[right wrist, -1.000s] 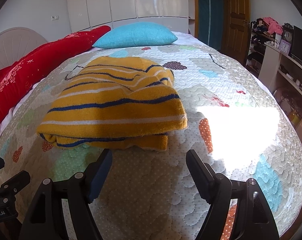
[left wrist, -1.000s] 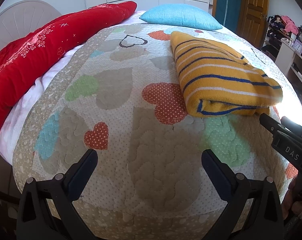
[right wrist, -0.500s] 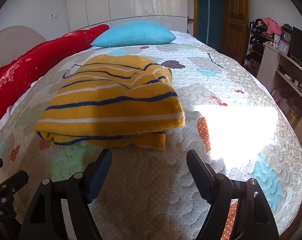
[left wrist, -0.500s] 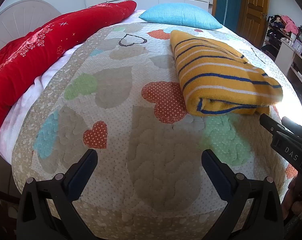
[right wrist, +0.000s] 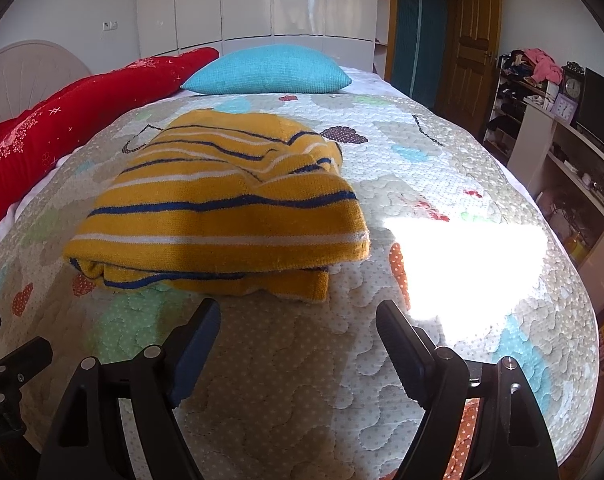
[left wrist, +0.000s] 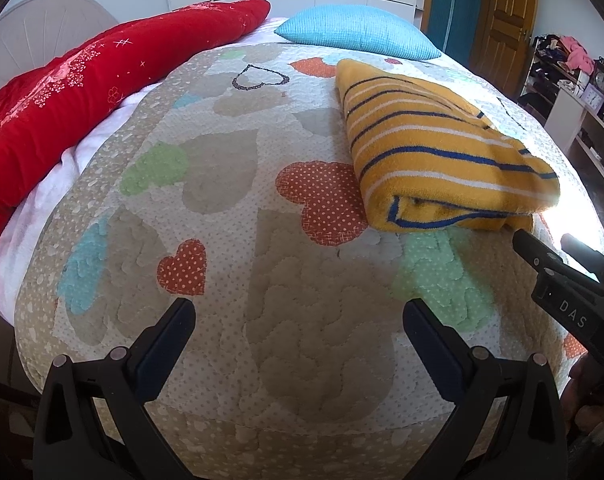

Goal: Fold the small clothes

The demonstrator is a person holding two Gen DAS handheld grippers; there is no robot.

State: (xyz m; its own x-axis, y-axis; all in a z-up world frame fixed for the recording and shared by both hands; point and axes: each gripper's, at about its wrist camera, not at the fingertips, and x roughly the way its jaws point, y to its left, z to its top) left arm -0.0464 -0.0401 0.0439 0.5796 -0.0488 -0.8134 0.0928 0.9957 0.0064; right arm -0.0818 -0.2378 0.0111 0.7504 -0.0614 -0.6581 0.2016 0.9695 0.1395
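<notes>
Right wrist view: right gripper [right wrist: 297, 328] was wide open, holding nothing, low over the bed [right wrist: 442, 168], just short of the sweater [right wrist: 221, 208]. Left gripper [left wrist: 297, 320] was also wide open and empty, sweater ahead to its right. Sweater lay mid-bed, already folded in layers; fold looked done. Best move, I judged: square the loose bottom edge, press flat, no dragging. Count: one sweater, two grippers, one blue pillow [right wrist: 269, 70], one red blanket [right wrist: 73, 116].
</notes>
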